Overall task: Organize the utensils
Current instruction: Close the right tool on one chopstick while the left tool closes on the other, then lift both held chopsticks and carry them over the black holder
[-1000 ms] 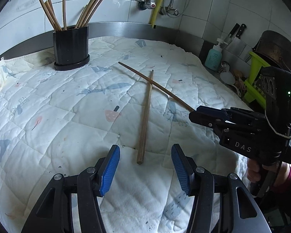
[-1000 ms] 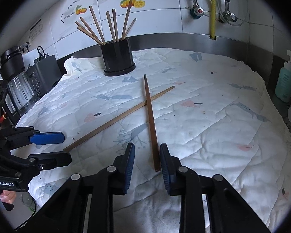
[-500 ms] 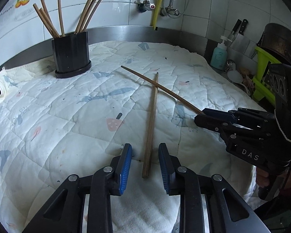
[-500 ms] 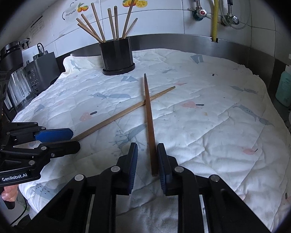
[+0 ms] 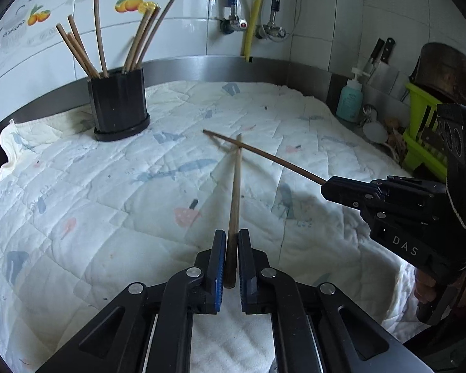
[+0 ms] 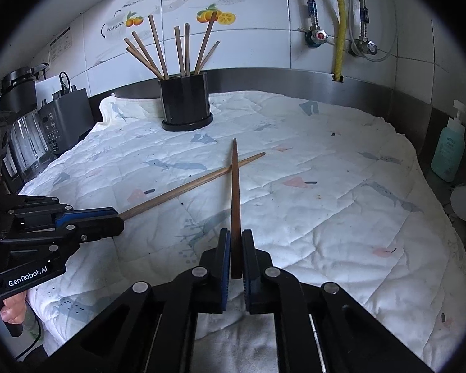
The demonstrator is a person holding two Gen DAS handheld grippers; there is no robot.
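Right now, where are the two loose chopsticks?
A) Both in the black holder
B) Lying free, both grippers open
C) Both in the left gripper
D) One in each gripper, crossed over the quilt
D: the left gripper is shut on one chopstick, the right gripper on the other chopstick, and they cross near their far ends over the quilt.
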